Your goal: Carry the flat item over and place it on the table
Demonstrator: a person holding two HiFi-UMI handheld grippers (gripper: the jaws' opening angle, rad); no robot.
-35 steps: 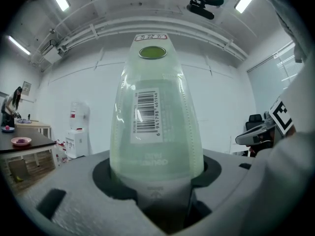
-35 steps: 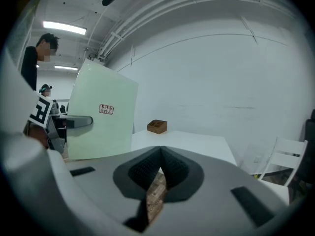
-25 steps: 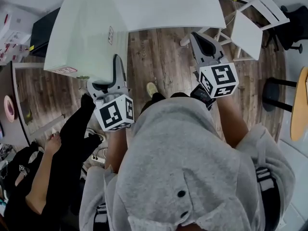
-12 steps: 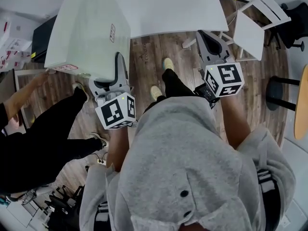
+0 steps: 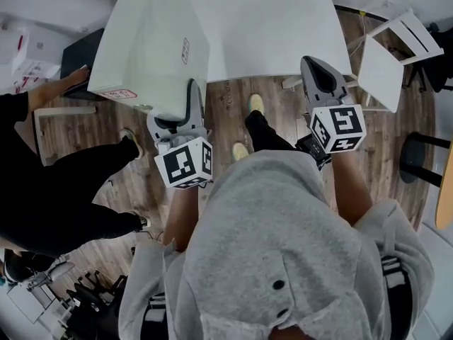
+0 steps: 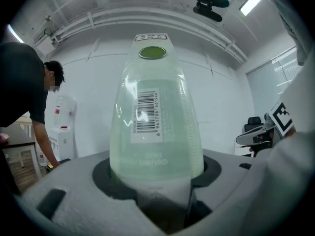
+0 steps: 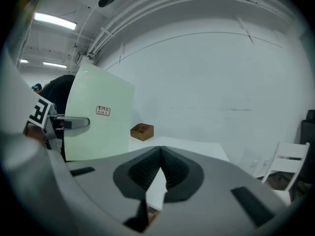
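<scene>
The flat item [image 5: 152,52] is a wide, pale green slab with small labels, held upright on edge. My left gripper [image 5: 187,105] is shut on its near edge. In the left gripper view the flat item [image 6: 155,122] stands between the jaws and fills the middle, barcode sticker facing me. My right gripper [image 5: 315,69] is shut with nothing in it and is held level beside the left one. In the right gripper view my right gripper [image 7: 160,151] has its dark pads meeting at the tip. The white table [image 5: 269,20] lies just ahead, its near edge close to both grippers.
A person in black [image 5: 49,190] stands at the left, one hand [image 5: 74,78] by the item's far corner. A white chair [image 5: 393,55] stands right of the table, a black stool [image 5: 425,158] further right. A small wooden box [image 7: 141,131] sits on the table [image 7: 192,149].
Both grippers and the flat item have moved forward, so the table's edge is nearer. The person in black rose from a crouch and reached a hand to the item's far corner.
</scene>
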